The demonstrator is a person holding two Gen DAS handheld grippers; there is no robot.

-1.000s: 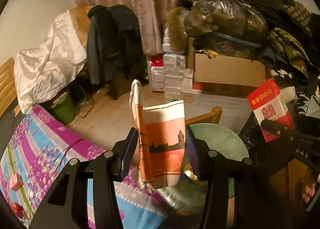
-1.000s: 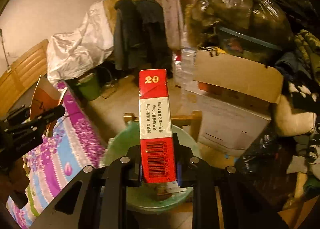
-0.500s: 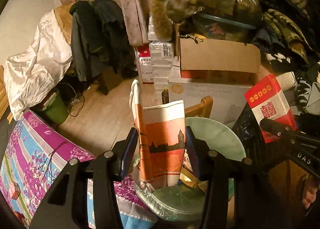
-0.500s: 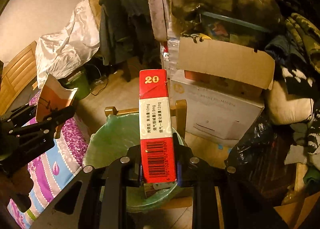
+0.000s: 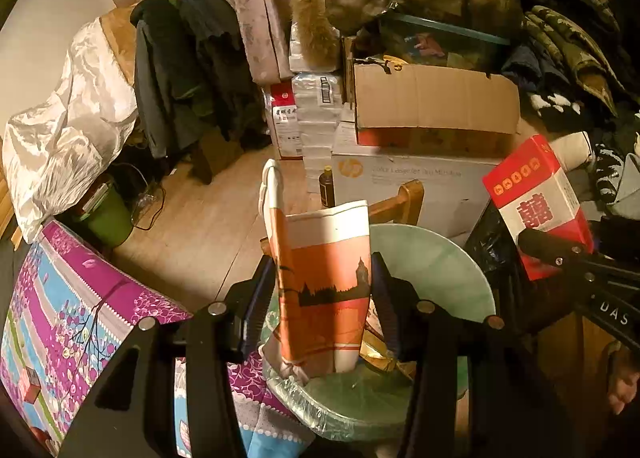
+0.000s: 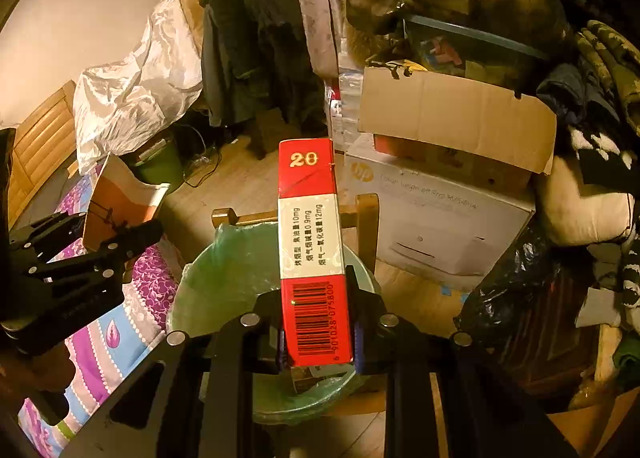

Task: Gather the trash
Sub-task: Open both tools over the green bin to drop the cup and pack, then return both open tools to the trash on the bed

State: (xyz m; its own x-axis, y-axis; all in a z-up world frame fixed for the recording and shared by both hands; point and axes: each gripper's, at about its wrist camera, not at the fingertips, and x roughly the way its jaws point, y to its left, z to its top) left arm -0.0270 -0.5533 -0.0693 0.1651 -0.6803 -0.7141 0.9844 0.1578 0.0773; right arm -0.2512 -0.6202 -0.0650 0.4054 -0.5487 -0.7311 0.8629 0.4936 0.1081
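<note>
My left gripper is shut on a crumpled orange and white paper cup and holds it above the near rim of a bin lined with a green bag. My right gripper is shut on a red and white cigarette carton and holds it upright over the same bin. The carton also shows at the right of the left wrist view. The left gripper with the cup shows at the left of the right wrist view. Some wrappers lie inside the bin.
A bed with a purple floral cover lies left of the bin. A wooden chair frame stands behind the bin. Stacked cardboard boxes, a white printer box and black bags crowd the right. Bare wood floor lies between.
Both grippers have moved forward and to the right, so the bin now sits closer and lower under them. The cup and the carton stay held.
</note>
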